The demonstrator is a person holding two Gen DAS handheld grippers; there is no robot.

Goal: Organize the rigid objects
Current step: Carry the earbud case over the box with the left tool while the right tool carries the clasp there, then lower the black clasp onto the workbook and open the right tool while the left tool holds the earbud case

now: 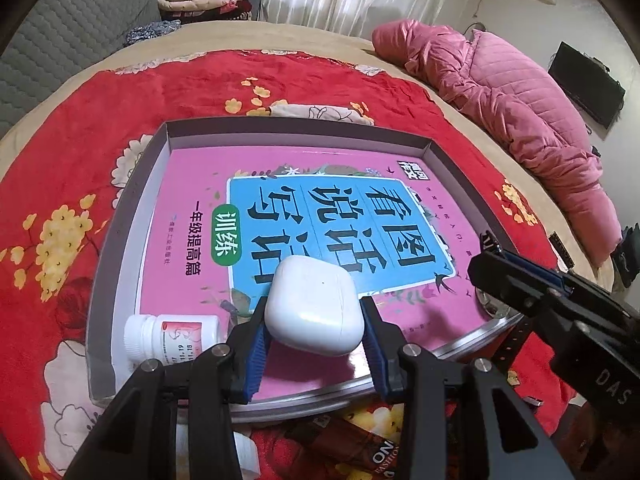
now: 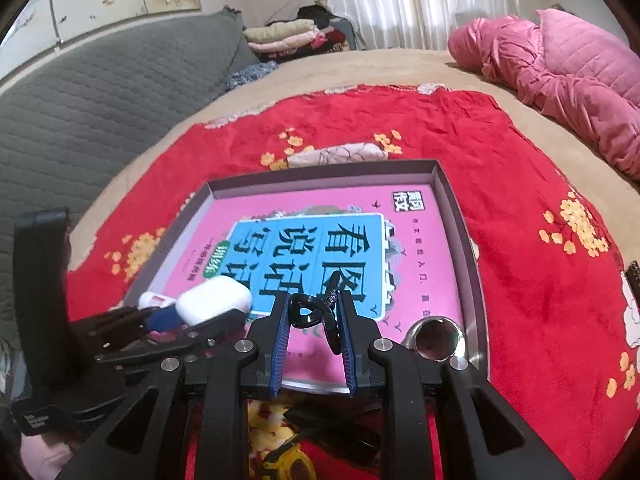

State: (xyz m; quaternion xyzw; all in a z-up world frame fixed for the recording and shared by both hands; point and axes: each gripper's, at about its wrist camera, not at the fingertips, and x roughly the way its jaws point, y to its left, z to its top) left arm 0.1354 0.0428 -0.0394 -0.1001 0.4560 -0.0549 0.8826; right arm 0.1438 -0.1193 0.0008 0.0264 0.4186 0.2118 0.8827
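left claw [image 1: 314, 334] grips white earbud case [image 1: 314, 310] | over pink book [image 1: 192, 184] | tray [image 1: 132, 184]

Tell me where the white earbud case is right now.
The white earbud case sits between the left gripper jaws, over the near part of the pink book in the grey box, right of the white pill bottle.

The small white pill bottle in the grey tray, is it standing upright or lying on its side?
Lying on its side: the small white pill bottle rests lengthwise in the grey tray, cap pointing left.
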